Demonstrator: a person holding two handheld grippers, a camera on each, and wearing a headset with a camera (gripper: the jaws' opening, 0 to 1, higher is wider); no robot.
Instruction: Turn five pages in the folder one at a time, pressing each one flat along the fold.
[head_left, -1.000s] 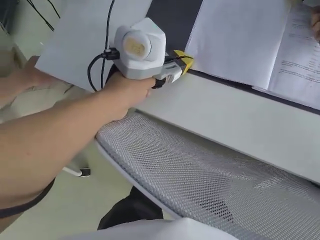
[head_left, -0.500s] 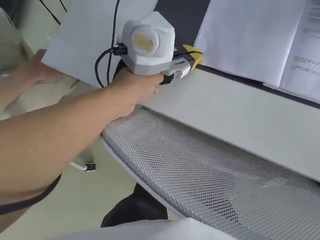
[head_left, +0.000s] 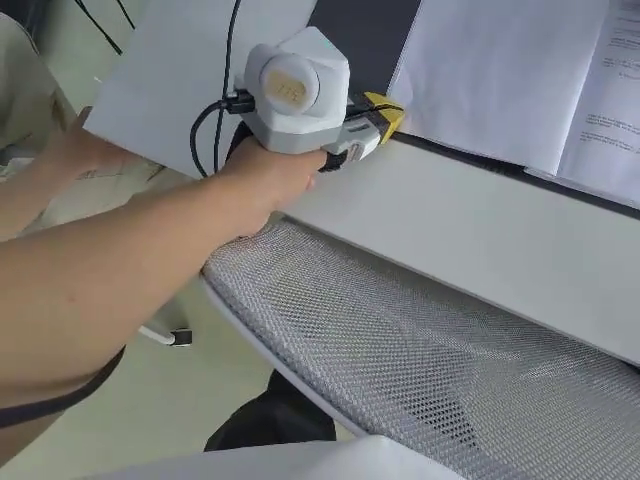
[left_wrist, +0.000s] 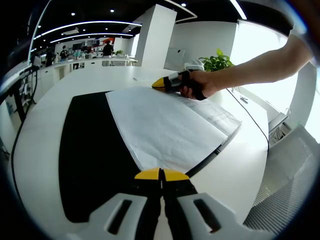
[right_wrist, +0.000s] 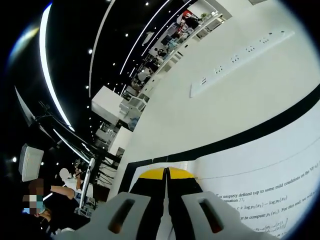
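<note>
Little has changed in the last second: only the head view has shifted. The left claw (left_wrist: 161, 174) stays closed on nothing at the near edge of the folder (left_wrist: 85, 150). The right claw (left_wrist: 159, 83), jaws also together, sits at the far edge of the pages (left_wrist: 165, 125). No page is lifted, so a turn looks pending. Folder lies open on the worktop (head_left: 480, 240), long side along its near edge, fold seemingly running away from the person.

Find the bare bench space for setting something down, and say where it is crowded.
Free: the bench strip between folder and chair; the bench beyond the folder, up to the socket strip. Crowded: the folder, left gripper and right gripper at it.
</note>
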